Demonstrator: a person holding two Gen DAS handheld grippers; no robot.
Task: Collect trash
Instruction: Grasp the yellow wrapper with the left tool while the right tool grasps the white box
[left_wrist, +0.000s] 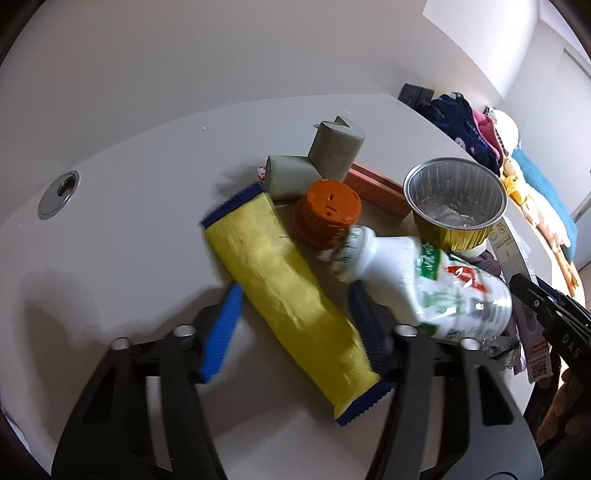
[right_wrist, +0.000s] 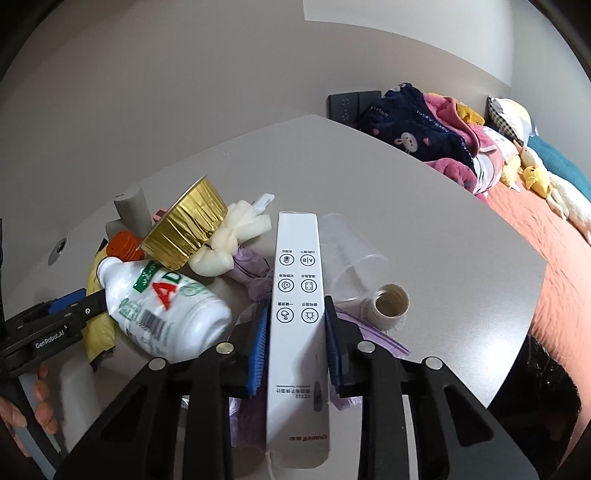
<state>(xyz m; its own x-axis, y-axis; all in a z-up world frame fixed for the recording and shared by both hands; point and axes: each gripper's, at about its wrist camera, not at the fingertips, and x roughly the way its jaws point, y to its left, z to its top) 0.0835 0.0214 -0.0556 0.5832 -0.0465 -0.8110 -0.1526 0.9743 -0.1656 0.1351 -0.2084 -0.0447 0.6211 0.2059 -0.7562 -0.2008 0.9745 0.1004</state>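
My left gripper (left_wrist: 295, 314) is open with its blue-padded jaws on either side of a long yellow snack packet (left_wrist: 288, 291) lying on the white table (left_wrist: 129, 192). A white plastic bottle (left_wrist: 428, 284) lies over the right jaw. My right gripper (right_wrist: 295, 332) is shut on a long white carton (right_wrist: 297, 332) with printed icons, held lengthwise between the blue pads. In the right wrist view the bottle (right_wrist: 166, 314) lies left of the carton, beside a gold foil cup (right_wrist: 188, 229). The left gripper's arm (right_wrist: 48, 332) shows at the left edge.
The pile holds an orange lid (left_wrist: 328, 210), grey cardboard tubes (left_wrist: 325, 158), a foil cup (left_wrist: 454, 199), a clear plastic cup (right_wrist: 351, 254), a bottle cap (right_wrist: 391, 302), purple wrapper (right_wrist: 255, 273) and cream foam (right_wrist: 229, 240). A bed with clothes (right_wrist: 443, 140) lies beyond the table's right edge.
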